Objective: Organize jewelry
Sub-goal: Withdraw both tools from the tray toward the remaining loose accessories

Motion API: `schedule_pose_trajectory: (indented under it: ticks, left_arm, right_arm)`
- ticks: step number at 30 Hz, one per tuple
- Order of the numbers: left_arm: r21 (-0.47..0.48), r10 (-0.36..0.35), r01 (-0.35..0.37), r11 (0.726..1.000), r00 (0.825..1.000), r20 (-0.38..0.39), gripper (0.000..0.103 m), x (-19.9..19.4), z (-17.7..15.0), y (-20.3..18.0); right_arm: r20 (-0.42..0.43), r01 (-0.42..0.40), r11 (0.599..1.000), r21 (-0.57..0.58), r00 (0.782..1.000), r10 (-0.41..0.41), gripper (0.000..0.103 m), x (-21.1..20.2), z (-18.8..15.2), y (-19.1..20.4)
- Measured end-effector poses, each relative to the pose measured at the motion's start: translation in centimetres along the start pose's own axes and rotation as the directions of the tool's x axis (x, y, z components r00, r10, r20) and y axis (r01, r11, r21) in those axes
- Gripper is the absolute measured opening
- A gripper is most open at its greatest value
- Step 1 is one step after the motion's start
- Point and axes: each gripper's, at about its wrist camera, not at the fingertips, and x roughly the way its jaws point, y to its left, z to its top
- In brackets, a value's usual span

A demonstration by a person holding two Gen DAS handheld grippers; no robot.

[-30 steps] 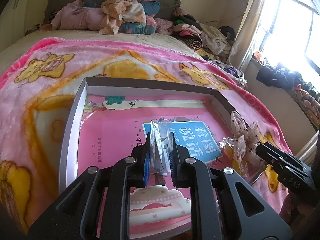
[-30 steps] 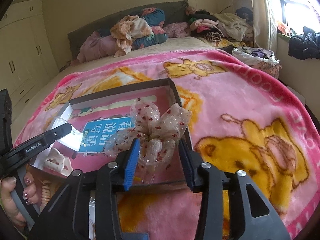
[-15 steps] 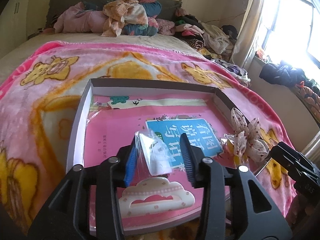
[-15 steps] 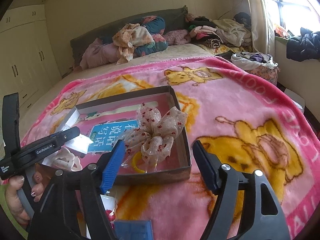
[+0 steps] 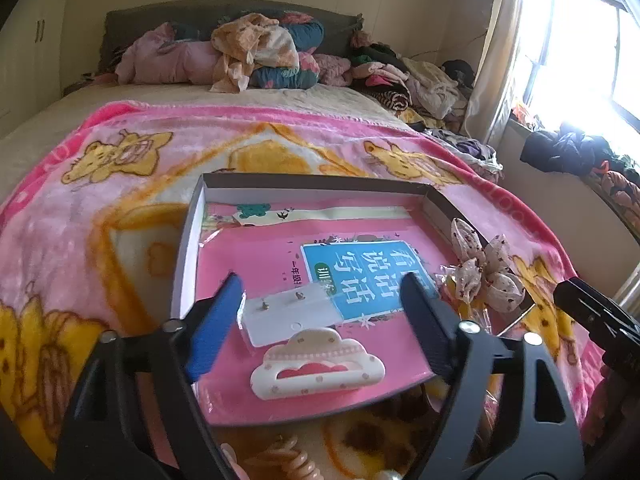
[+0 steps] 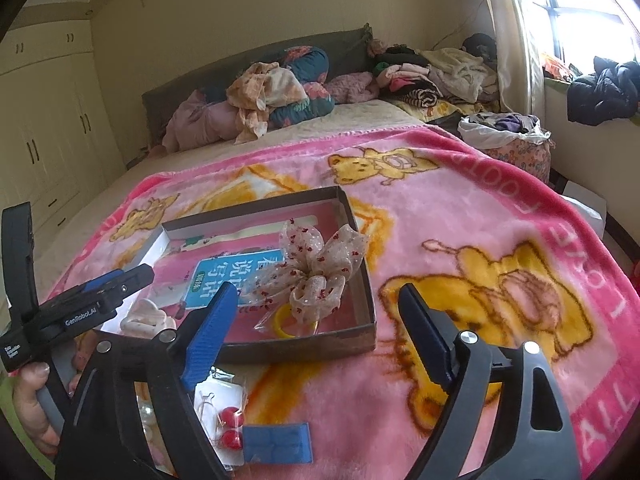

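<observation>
A: Biggest first? Pink cartoon-bear blanket (image 6: 460, 216) across a bed, serving as soft work surface. On it, shallow cardboard box lid (image 5: 188, 232) used as collecting tray, lined with a pink children's book (image 5: 352, 276).

B: Inside the tray?

A: Sheer spotted hair bow (image 6: 316, 268) in the near right corner, over a yellow ring (image 6: 286, 326). Cream cloud-shaped hair clip (image 5: 318, 364) by the near edge; just behind it, touching, a small clear packet of stud earrings (image 5: 288, 312). Likely grouped there as sorted pieces.

B: Grippers?

A: Left gripper (image 5: 320, 320) spread wide, holding nothing, hovering above the packet and clip. Right gripper (image 6: 316, 328) equally wide, empty, above the tray's near wall.

B: Differences between views?

A: Only the right view shows unsorted pieces outside the tray: red bead earrings (image 6: 230, 426) on a card, a blue card (image 6: 278, 442), plus the hand (image 6: 32, 408) gripping the left tool. Only the left view shows the studs clearly, and a spiral hair tie (image 5: 288, 462) below the tray.
</observation>
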Motion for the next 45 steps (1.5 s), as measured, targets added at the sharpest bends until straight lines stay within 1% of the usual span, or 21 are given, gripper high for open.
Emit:
schedule_pose_trajectory:
  ticks: [6,17,23,35,45]
  left_arm:
    - [0.003,-0.008,0.008,1.000,1.000,0.025,0.082,-1.6,-0.2,-0.2]
    - [0.016,-0.006,0.006,1.000,0.999,0.046,0.083,-3.9,-1.3,-0.1]
    - [0.015,-0.011,0.010,1.000,0.999,0.037,0.083,-4.9,-2.4,-0.1]
    - [0.049,-0.027,0.025,0.998,0.999,0.039,0.083,-7.3,-4.5,-0.3]
    - [0.056,-0.026,0.024,0.998,0.999,0.032,0.083,-8.4,-5.4,0.1]
  right_arm:
    - [0.005,-0.007,1.000,-0.005,1.000,0.007,0.080,-1.0,-0.4,0.5]
    - [0.005,-0.020,0.999,-0.037,1.000,0.020,0.080,-2.7,-1.5,1.6]
    - [0.004,-0.026,0.998,-0.060,1.000,0.027,0.080,-3.7,-2.3,2.2]
    - [-0.008,-0.033,0.995,-0.094,0.999,0.032,0.080,-5.0,-3.7,2.9]
    - [-0.024,-0.043,0.993,-0.113,0.999,0.040,0.080,-5.7,-4.8,3.5]
